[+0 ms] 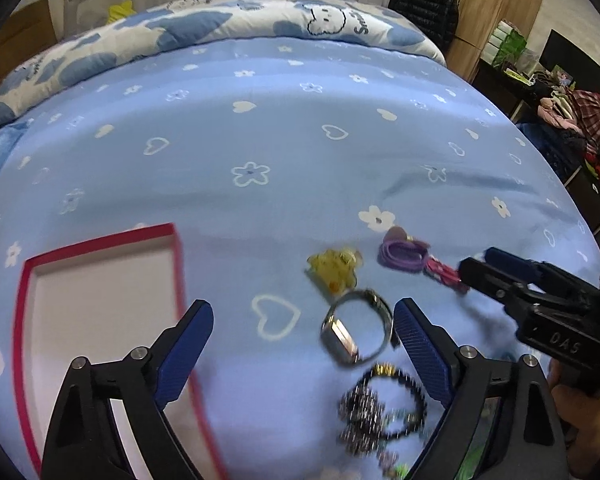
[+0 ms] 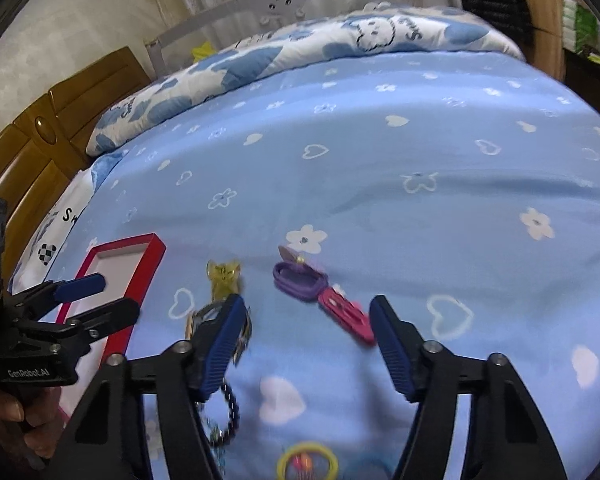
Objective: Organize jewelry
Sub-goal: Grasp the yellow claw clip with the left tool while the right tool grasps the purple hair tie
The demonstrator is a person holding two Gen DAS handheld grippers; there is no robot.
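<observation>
Jewelry lies on a blue bedsheet (image 1: pixel 260 140). My left gripper (image 1: pixel 304 344) is open above the sheet, and a silver watch (image 1: pixel 356 328) sits just inside its right finger. A black beaded bracelet (image 1: pixel 384 404) lies nearer, blurred. A yellow clip (image 1: pixel 334 268) and a purple band (image 1: pixel 400 252) lie beyond. My right gripper (image 2: pixel 308 328) is open, with a pink clip (image 2: pixel 344 314) lying on the sheet between its fingers, close to the right finger; no pad presses it. The purple band (image 2: pixel 300 280) touches the pink clip's far end. A red-rimmed box (image 1: pixel 100 280), white inside, lies at the left.
A yellow ring (image 2: pixel 308 460) lies at the near edge of the right wrist view. A folded blue-and-white quilt (image 1: pixel 220 28) runs along the far side of the bed. A wooden headboard (image 2: pixel 40 140) stands at the left, and a wardrobe (image 1: pixel 496 0) and cluttered shelves at the right.
</observation>
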